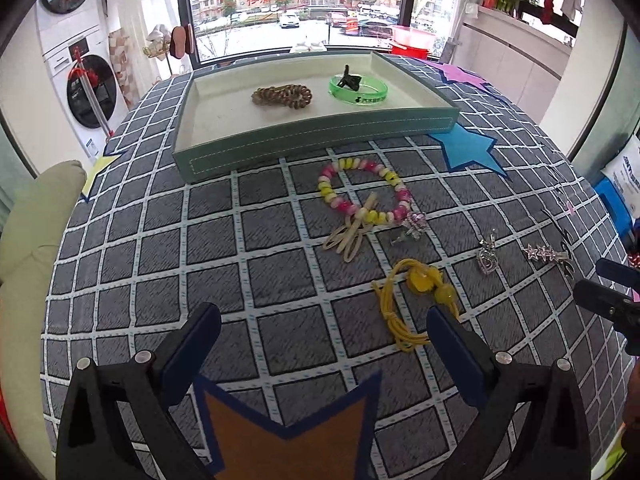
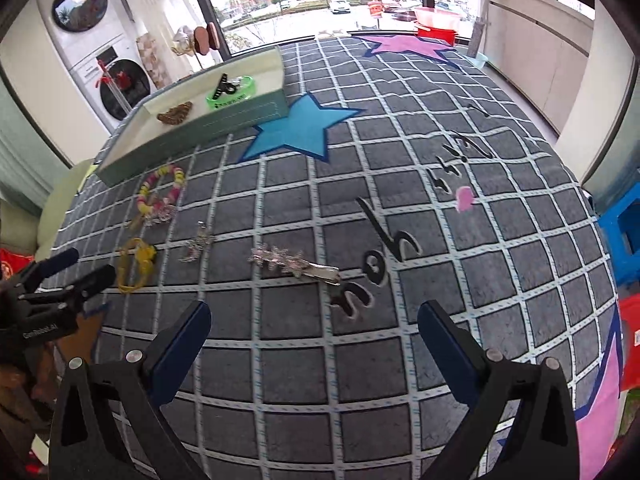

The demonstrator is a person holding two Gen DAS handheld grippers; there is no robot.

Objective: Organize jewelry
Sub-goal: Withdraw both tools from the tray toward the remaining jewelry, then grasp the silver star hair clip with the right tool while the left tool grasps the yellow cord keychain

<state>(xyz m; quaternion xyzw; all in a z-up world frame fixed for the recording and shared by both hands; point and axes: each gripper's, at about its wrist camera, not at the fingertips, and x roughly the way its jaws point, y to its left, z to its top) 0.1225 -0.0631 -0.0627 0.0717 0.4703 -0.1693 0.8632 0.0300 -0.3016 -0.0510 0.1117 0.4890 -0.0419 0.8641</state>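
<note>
A teal tray [image 1: 312, 136] holds a brown coiled hair tie [image 1: 282, 96] and a green bangle [image 1: 358, 90] with a black clip [image 1: 348, 78] on it. On the checked cloth in front of it lie a pink-yellow bead bracelet [image 1: 364, 192], beige bands [image 1: 348, 236], a silver brooch [image 1: 414, 226], a yellow cord pendant [image 1: 416, 292], a silver heart pendant [image 1: 488, 258] and a star hair clip [image 2: 296, 264]. My left gripper [image 1: 324, 332] is open, its right finger beside the yellow cord. My right gripper [image 2: 314, 328] is open just short of the star clip.
The cloth [image 2: 400, 160] carries felt stars: blue [image 1: 468, 148], orange [image 1: 288, 432], purple [image 2: 408, 46]. A pale cushion [image 1: 36, 224] sits off the left edge and a blue stool [image 2: 624, 232] at the right. Stacked washing machines [image 1: 76, 80] and a window stand behind.
</note>
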